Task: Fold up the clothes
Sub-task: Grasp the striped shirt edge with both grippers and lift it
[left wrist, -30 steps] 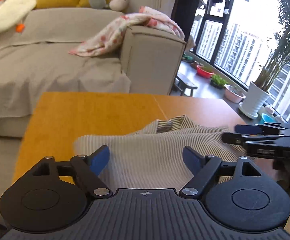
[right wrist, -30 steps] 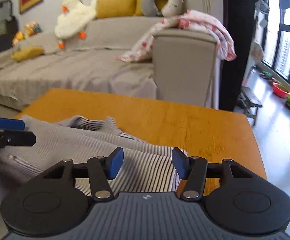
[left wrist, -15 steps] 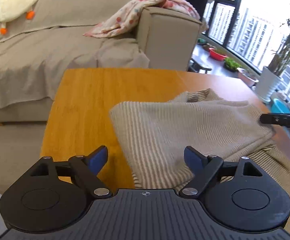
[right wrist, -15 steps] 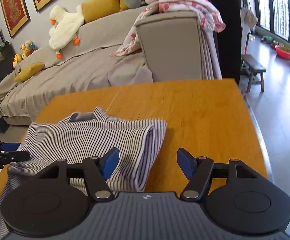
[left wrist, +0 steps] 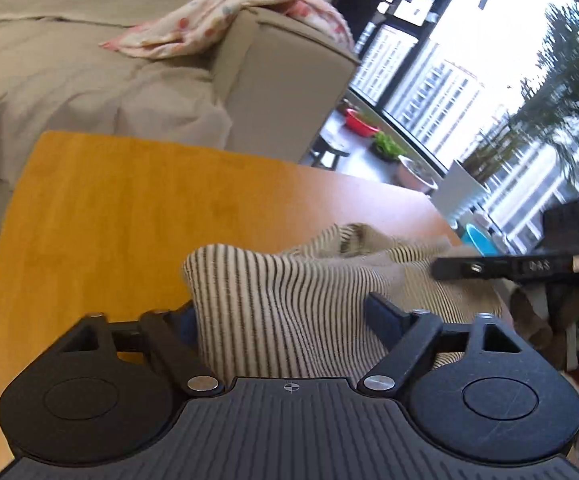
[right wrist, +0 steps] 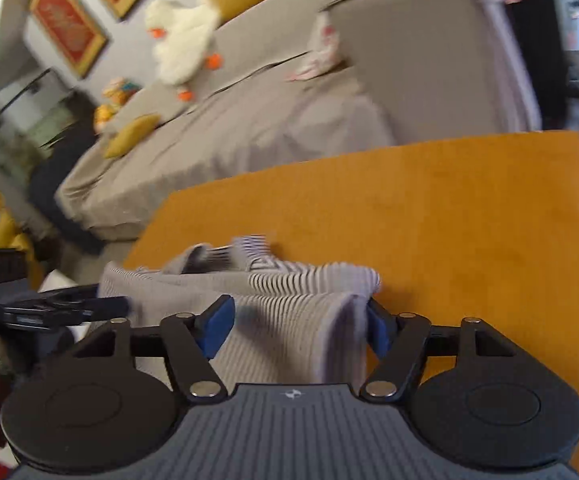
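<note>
Your left gripper has its jaws about half apart and has just been closing; a thick fold of the striped garment fills the space between them, its left edge against the left pad. The right pad seems to sit at the cloth, but the blur won't let you say it is pressing, so count nothing as held there. The garment lies bunched on the orange desk, near the front edge, with bare wood beyond it and the sofa behind.

Your right gripper is likewise about half open and has also just been closing. A doubled edge of the same striped cloth sits between its blue pads, reaching to the right-hand one, yet again you cannot tell a firm pinch.

By the look of it you are in the middle of taking hold of both ends of a folded edge, ready for the next fold. What comes next, I'd judge, is to finish both pinches on all layers evenly, then lift together and carry the edge across, keeping it taut so the layers don't slide.
</note>
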